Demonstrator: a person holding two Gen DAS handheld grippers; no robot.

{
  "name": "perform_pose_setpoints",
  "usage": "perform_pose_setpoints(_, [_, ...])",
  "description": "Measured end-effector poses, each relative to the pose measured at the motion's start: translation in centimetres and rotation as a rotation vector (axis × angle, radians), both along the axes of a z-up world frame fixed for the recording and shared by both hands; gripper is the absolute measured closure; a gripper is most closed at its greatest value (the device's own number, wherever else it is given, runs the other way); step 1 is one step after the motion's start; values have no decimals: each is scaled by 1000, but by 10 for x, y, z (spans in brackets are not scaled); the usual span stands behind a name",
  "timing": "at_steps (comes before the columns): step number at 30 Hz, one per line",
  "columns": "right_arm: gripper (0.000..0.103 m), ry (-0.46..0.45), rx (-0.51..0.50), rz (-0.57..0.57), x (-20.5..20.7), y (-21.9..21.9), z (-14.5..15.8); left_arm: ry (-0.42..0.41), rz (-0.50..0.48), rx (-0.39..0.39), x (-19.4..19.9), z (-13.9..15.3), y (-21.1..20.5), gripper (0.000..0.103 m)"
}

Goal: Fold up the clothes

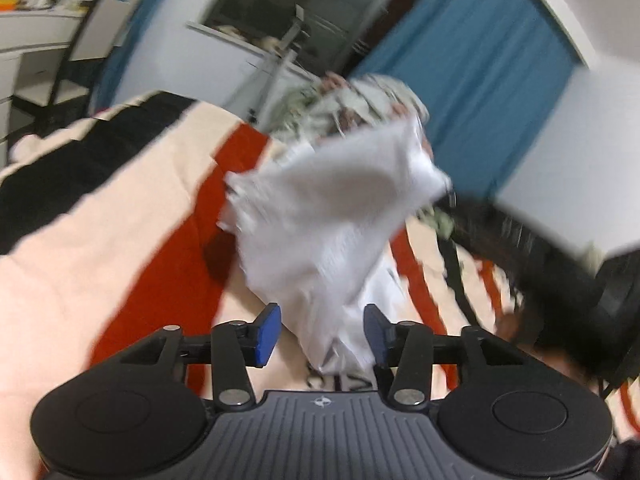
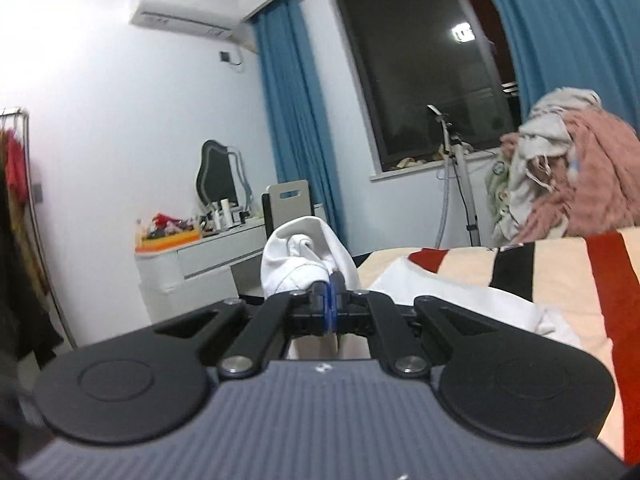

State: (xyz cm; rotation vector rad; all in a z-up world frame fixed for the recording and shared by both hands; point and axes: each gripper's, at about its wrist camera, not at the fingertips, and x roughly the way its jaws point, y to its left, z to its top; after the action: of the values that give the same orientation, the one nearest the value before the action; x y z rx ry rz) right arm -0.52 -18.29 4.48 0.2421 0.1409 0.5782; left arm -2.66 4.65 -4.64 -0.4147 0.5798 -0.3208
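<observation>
blue curtains (image 2: 296,120) and a dark window back a bed spread with a cream, red and black striped blanket (image 1: 120,208). the white garment (image 1: 328,216) hangs lifted over the bed at about twelve o'clock from the left gripper (image 1: 322,334), whose jaws stand apart with the cloth's lower end between them, not visibly pinched. the right gripper (image 2: 332,300) is clamped on a bunched corner of it. with only one grip, the cloth could twist or slide back into a heap. blur hides the garment's shape and edges, and the clothes pile (image 2: 560,168) at two o'clock is cut off.
</observation>
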Motion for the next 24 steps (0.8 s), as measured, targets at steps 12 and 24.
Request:
perform_pose_setpoints(12, [100, -13, 52, -82, 5, -25, 10, 139, -5, -17, 38, -47, -32, 56])
perform_pose_setpoints(24, [100, -30, 37, -363, -10, -59, 17, -102, 159, -129, 9, -17, 1, 97])
